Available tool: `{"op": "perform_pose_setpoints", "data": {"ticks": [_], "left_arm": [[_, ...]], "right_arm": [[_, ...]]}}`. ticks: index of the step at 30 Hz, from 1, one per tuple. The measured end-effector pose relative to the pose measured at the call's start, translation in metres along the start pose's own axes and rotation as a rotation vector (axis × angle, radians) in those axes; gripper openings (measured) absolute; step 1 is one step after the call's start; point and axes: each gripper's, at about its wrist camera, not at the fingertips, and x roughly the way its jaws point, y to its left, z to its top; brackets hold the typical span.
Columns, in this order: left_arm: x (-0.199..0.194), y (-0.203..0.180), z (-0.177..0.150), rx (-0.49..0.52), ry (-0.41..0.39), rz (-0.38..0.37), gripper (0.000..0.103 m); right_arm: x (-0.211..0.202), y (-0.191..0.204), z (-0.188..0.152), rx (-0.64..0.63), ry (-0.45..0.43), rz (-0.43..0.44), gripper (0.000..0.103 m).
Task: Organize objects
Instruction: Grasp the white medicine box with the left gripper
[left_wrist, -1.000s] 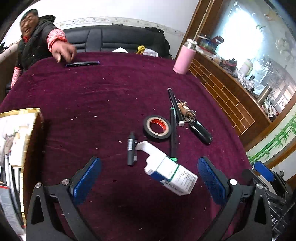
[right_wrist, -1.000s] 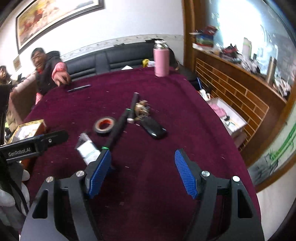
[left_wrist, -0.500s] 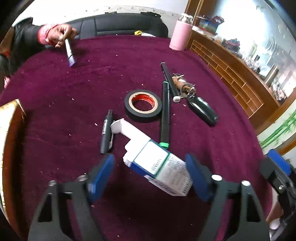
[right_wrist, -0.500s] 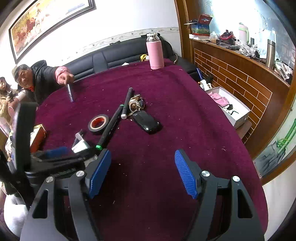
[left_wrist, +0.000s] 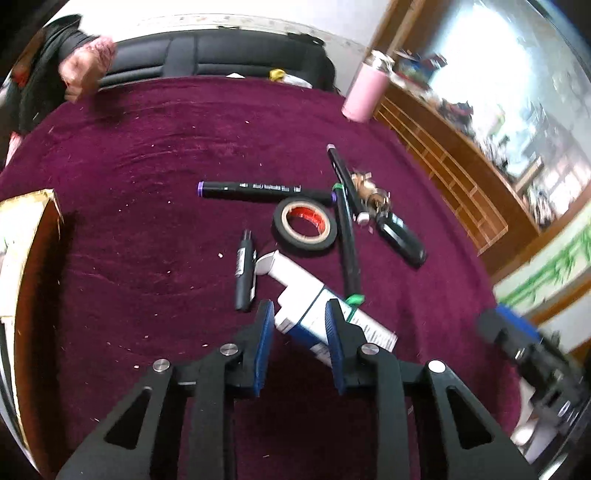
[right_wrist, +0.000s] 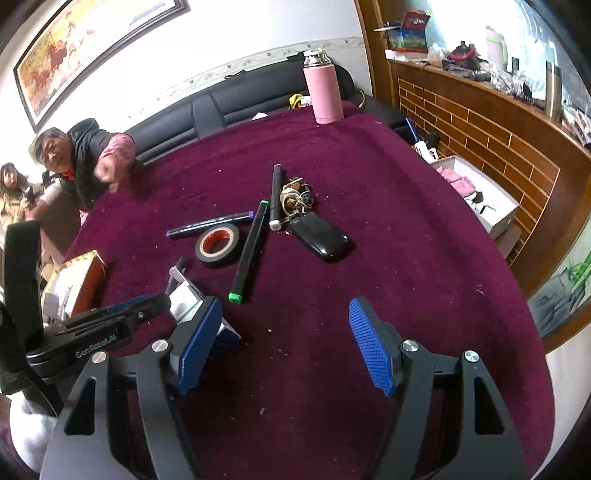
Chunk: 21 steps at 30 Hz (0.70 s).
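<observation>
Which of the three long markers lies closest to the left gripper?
The green-capped marker: its green end lies beside the white box that the left gripper has just been closing on. The purple-capped marker and white-tipped marker lie beyond the tape roll.

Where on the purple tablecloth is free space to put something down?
Bare cloth lies between the gold-edged box and the small black pen, and before the right gripper. Crowded around the black tape roll, markers and keys.

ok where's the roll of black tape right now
In the left wrist view the roll of black tape lies mid-table on the maroon cloth, between the purple-capped marker and the white box.
</observation>
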Motion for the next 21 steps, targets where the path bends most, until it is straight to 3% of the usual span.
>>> {"op": "perform_pose_setpoints", "data": {"ticks": [3, 5, 7, 10, 13, 15, 21], "left_arm": [[0.009, -0.009, 0.005, -0.029, 0.013, 0.050, 0.040], [0.020, -0.025, 0.006, 0.002, 0.023, 0.106, 0.040], [0.036, -0.042, 0.003, 0.065, 0.048, 0.167, 0.048], [0.053, -0.048, -0.006, 0.107, 0.083, 0.170, 0.056], [0.050, -0.039, -0.007, 0.139, 0.100, 0.137, 0.050], [0.046, -0.031, -0.007, 0.147, 0.117, 0.118, 0.040], [0.019, 0.013, -0.020, 0.107, 0.137, 0.100, 0.034]], "right_arm": [[0.001, -0.002, 0.000, 0.014, 0.007, 0.002, 0.072], [0.000, -0.003, 0.000, 0.018, 0.009, -0.002, 0.072], [0.000, -0.005, 0.000, 0.020, 0.012, -0.007, 0.072], [-0.002, -0.007, 0.001, 0.015, 0.013, -0.016, 0.072], [-0.003, -0.007, 0.003, 0.004, 0.013, -0.021, 0.072], [0.003, -0.005, 0.008, -0.002, 0.033, -0.013, 0.072], [0.041, 0.017, 0.023, -0.020, 0.120, 0.021, 0.071]]}}
